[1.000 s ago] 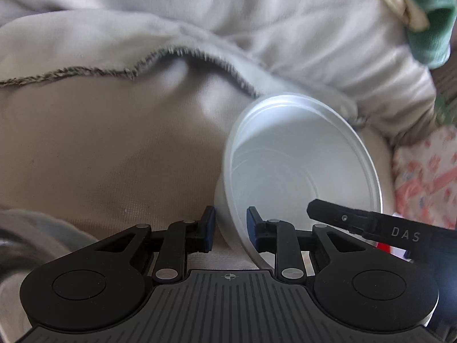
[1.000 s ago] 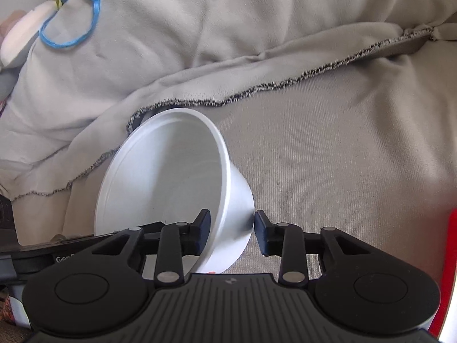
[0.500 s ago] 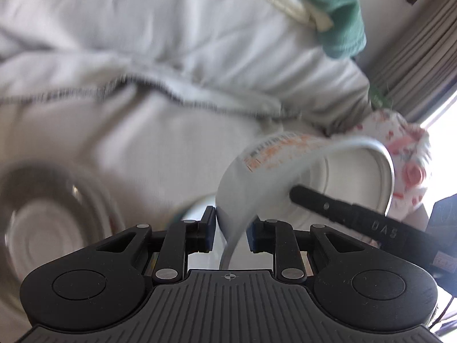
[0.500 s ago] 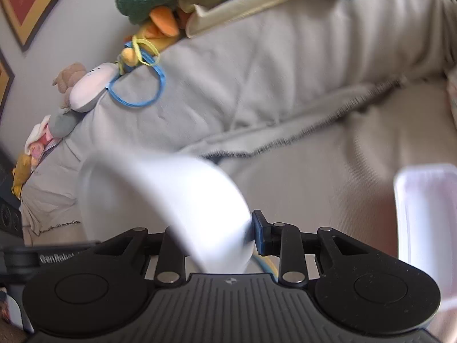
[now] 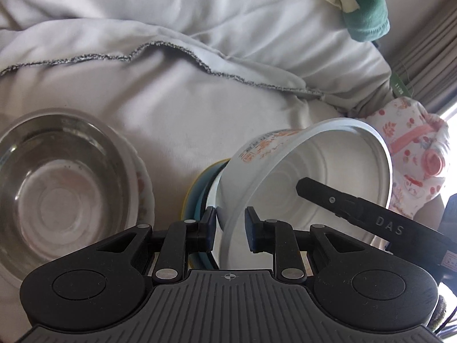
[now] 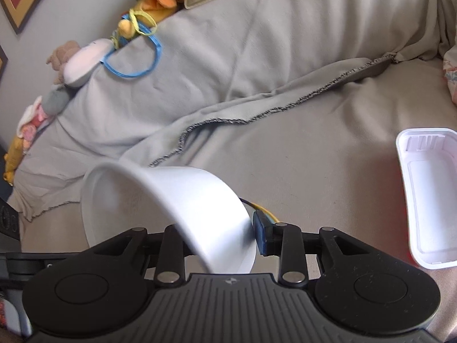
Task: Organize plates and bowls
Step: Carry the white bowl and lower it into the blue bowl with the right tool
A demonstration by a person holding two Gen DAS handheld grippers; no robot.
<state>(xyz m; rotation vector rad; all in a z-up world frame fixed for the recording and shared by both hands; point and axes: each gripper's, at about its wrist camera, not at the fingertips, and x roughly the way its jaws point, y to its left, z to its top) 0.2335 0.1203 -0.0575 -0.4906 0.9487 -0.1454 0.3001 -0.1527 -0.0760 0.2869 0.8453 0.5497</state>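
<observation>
A white plastic bowl with orange print [image 5: 288,177] is held tilted by both grippers above the grey-covered sofa. My left gripper [image 5: 230,230] is shut on its near rim. My right gripper [image 6: 228,234] is shut on the same bowl [image 6: 182,200], whose plain white wall hides the left finger. The right gripper's finger [image 5: 357,208] reaches into the bowl in the left wrist view. Under the bowl lie stacked blue and yellow plates [image 5: 200,194], their edge also showing in the right wrist view [image 6: 264,210]. A steel bowl [image 5: 57,191] sits on a floral plate at left.
A white rectangular plastic tray [image 6: 425,194] lies on the sofa seat at right. A floral cloth [image 5: 411,154] is bunched at the sofa's right end. Stuffed toys [image 6: 94,57] and a blue ring lie along the backrest. Curtains hang at far right.
Both grippers have carried the bowl from the sofa's back toward the front, over the blue and yellow plates. The steel bowl and the white tray have come into view.
</observation>
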